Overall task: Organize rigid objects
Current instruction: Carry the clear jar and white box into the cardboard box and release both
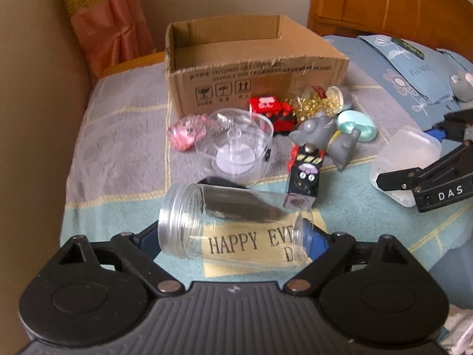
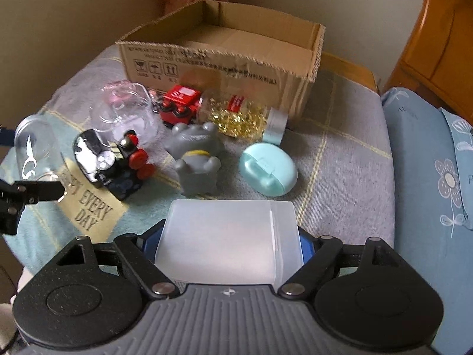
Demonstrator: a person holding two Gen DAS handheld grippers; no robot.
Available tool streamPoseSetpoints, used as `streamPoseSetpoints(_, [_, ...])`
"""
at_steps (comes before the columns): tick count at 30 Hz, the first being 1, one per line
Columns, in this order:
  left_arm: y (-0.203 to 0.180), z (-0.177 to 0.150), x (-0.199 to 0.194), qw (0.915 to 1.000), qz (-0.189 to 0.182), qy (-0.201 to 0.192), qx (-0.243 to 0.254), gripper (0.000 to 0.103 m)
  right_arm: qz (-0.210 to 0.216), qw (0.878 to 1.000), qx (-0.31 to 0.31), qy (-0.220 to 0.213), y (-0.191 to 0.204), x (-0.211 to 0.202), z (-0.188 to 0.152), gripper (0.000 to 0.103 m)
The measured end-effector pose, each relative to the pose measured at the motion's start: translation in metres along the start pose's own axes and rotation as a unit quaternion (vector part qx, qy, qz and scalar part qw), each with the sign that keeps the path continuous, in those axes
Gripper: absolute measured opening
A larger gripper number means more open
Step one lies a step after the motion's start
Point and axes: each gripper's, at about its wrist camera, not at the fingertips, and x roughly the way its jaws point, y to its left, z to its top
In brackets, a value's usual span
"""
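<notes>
My left gripper (image 1: 233,235) is shut on a clear plastic jar (image 1: 236,207) that lies sideways between its fingers, mouth to the left, a little above the bed cover. In the right wrist view the same jar (image 2: 32,148) and left gripper (image 2: 23,162) show at the left edge. My right gripper (image 2: 229,245) is shut on a frosted translucent box (image 2: 224,222), also raised off the cover. That box (image 1: 405,148) and the right gripper (image 1: 422,151) appear at the right of the left wrist view. An open, empty cardboard box (image 1: 266,80) (image 2: 207,62) stands behind.
Between the grippers and the cardboard box lie a red toy vehicle (image 1: 272,109), a black toy train (image 1: 304,174), a grey toy figure (image 1: 322,136), a mint oval case (image 2: 267,165), gold beads (image 2: 239,121), a clear round container (image 1: 236,145) and a pink toy (image 1: 186,131). A blue pillow (image 2: 428,177) lies to the right.
</notes>
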Motion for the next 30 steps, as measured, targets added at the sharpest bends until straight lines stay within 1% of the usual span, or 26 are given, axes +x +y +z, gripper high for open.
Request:
streamPoseSetpoints(5, [0.0, 0.022, -0.009, 0.9997, -0.009, -0.009, 0.02, 0.091, 0.01, 1.0, -0.013, -0.014, -0.001, -0.015, 0.016, 0.087])
streamPoseSetpoints(9, [0.001, 0.05, -0.014, 0.9991, -0.026, -0.021, 0.027, 0.091, 0.014, 0.999, -0.022, -0.039, -0.002, -0.027, 0.035, 0.087])
streamPoseSetpoints(11, [0.002, 0.066, -0.014, 0.9987, -0.025, -0.029, 0.033, 0.091, 0.015, 0.998, -0.023, -0.053, -0.004, -0.032, 0.048, 0.087])
streamPoseSetpoints(14, [0.003, 0.091, -0.01, 0.9984, -0.012, -0.042, 0.036, 0.091, 0.017, 0.997, -0.018, -0.07, -0.01, -0.036, 0.067, 0.087])
streamPoseSetpoints(22, [0.015, 0.161, 0.016, 0.9982, 0.006, -0.053, 0.029, 0.091, 0.011, 0.995, -0.001, -0.104, -0.031, -0.032, 0.124, 0.087])
streamPoseSetpoints(26, [0.023, 0.188, 0.036, 0.9984, 0.012, -0.048, 0.027, 0.091, 0.012, 0.994, 0.011, -0.105, -0.04, -0.02, 0.144, 0.087])
streamPoseSetpoints(30, [0.028, 0.209, 0.06, 0.9989, 0.016, -0.033, 0.029, 0.091, 0.014, 0.995, 0.021, -0.1, -0.048, -0.001, 0.16, 0.087])
